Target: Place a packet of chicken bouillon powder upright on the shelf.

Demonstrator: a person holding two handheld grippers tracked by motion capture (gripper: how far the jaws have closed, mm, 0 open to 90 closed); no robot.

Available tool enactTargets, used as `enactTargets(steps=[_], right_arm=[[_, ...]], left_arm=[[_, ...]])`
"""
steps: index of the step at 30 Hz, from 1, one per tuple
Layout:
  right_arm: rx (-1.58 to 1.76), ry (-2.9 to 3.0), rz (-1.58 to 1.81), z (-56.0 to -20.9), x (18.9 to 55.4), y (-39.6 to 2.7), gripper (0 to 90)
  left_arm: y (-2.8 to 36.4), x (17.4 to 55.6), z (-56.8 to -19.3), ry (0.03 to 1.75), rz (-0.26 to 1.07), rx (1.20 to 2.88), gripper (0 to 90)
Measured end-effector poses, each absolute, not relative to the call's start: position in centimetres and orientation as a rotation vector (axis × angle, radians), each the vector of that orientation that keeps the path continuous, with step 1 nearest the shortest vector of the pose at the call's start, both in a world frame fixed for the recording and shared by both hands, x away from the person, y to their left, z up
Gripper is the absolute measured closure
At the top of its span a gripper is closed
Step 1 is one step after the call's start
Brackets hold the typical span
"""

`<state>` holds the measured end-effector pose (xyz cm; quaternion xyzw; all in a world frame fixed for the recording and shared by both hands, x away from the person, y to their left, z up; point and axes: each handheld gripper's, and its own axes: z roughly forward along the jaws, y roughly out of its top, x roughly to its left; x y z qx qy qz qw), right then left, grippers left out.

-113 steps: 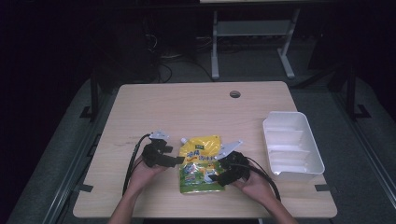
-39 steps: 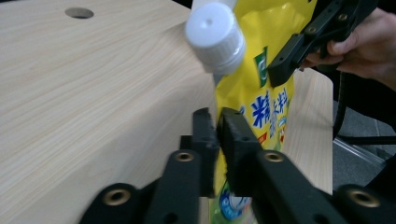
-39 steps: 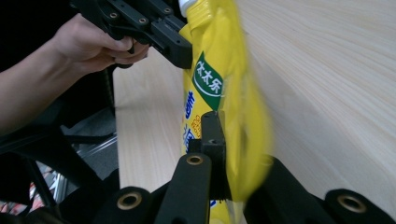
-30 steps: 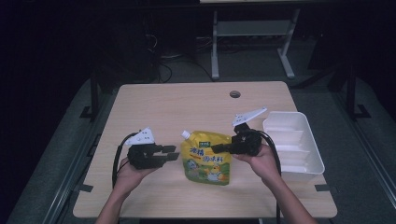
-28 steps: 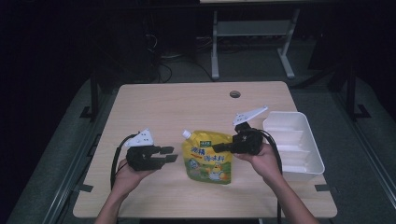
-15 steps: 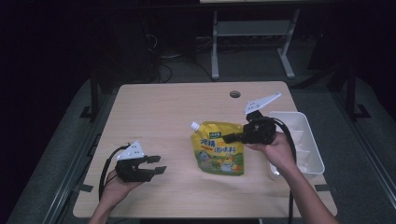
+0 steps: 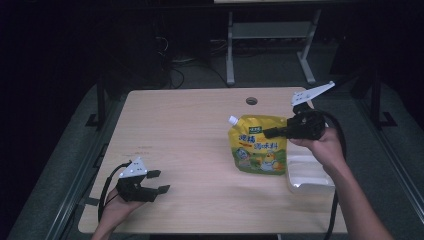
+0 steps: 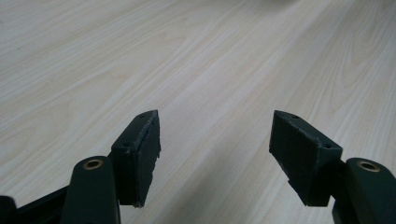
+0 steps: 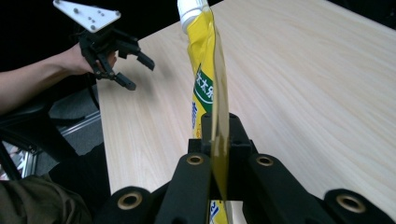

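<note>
Clamped on the side seam of a yellow spouted pouch, the right gripper holds it hanging off the desk, a soft, floppy bag best pinched at its stiff edge, while the left gripper, jaws just opened, holds nothing.

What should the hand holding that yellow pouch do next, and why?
Probably carry it a little further right and lower it into the white tray. The right gripper is shut on the yellow pouch, which hangs off the table right beside the tray, while the left gripper is open with nothing between its jaws, near the table's front edge.
</note>
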<state>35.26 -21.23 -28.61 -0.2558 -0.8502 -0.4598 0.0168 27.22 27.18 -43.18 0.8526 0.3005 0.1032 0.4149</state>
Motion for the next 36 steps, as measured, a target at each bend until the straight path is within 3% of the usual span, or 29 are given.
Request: enactTargets(steps=[36], right_arm=[[-1.232,-2.763,-1.390,-26.8,36.7,-32.6,89.5]], left_arm=[[27.4,27.8,-44.0,0.783,0.238,2.123,30.8]])
